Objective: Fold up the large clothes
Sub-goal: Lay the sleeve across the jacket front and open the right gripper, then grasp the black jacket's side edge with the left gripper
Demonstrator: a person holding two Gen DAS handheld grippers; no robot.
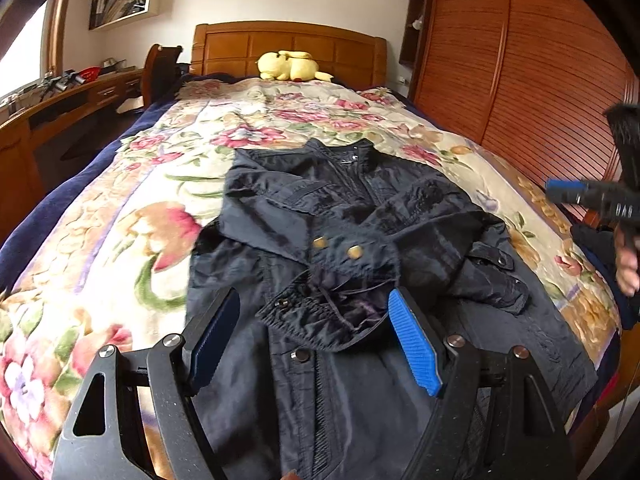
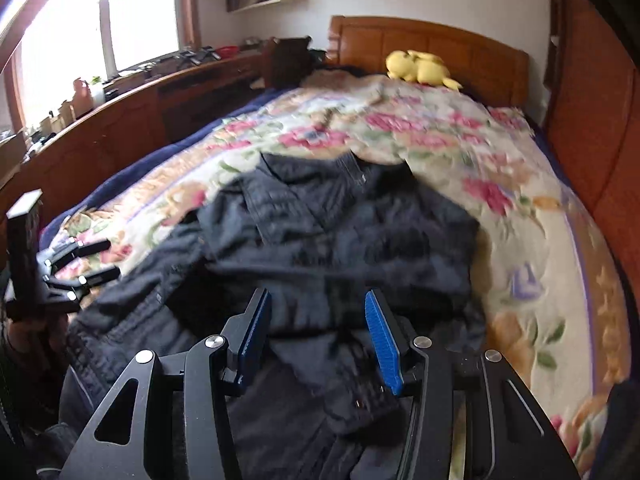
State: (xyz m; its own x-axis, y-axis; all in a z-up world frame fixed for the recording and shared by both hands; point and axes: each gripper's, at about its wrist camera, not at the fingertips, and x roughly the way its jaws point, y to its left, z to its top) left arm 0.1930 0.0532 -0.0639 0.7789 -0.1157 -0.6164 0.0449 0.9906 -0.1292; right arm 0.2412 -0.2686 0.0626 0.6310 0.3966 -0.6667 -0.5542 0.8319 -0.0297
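Note:
A dark navy jacket (image 1: pixel 344 216) lies front up on the floral bedspread (image 1: pixel 120 208), collar toward the headboard, both sleeves folded across its chest. My left gripper (image 1: pixel 316 304) is open, hovering just above a folded sleeve cuff (image 1: pixel 320 320) at the jacket's middle, holding nothing. My right gripper (image 2: pixel 318 308) is open and empty above the jacket (image 2: pixel 340 232), over its lower right part. The right gripper also shows at the right edge of the left wrist view (image 1: pixel 560 190), and the left one at the left edge of the right wrist view (image 2: pixel 104 258).
A yellow plush toy (image 1: pixel 290 66) lies by the wooden headboard (image 1: pixel 288 46). A wooden wardrobe (image 1: pixel 520 60) stands close along the bed's right side. A cluttered wooden desk (image 2: pixel 132 96) runs under the window on the left.

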